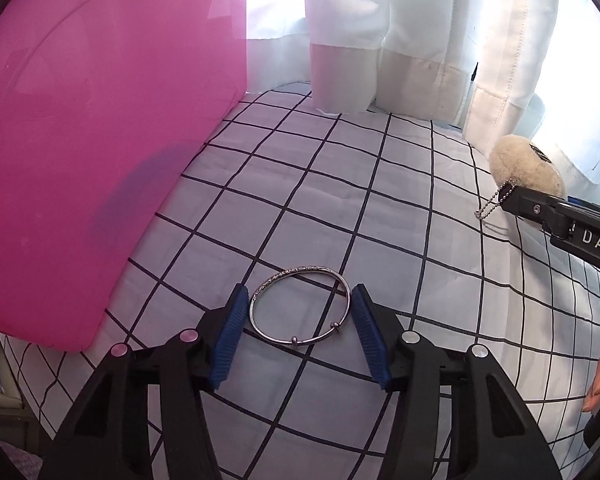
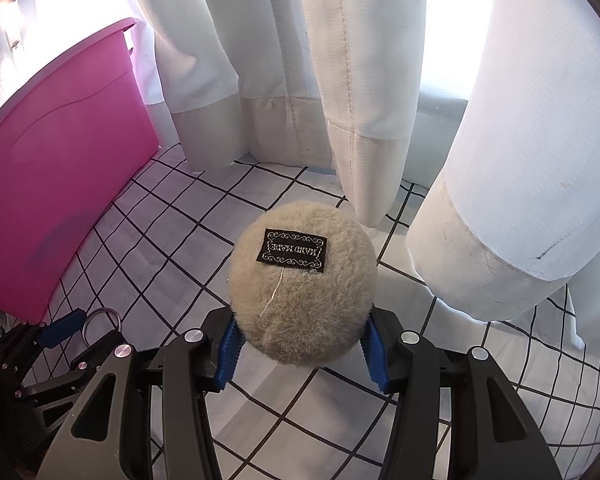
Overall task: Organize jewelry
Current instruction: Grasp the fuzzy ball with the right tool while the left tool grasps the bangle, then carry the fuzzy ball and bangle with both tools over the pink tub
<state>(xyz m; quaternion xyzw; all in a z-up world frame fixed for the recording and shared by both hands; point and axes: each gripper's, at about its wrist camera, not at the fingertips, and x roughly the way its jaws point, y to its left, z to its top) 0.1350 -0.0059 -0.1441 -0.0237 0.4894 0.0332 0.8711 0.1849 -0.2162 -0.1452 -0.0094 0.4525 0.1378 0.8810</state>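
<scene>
Silver bangle is lying flat on the checked cloth between the half-open pads of the left gripper, which are flanking it without visibly pressing. Off to that gripper's right, the right gripper is clamping a fluffy beige pouch. Picking up the bangle seems the step in hand; next, closing squarely across its rim.

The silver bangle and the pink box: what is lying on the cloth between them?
Nothing: in the left wrist view only bare checked cloth separates the silver bangle from the pink box.
</scene>
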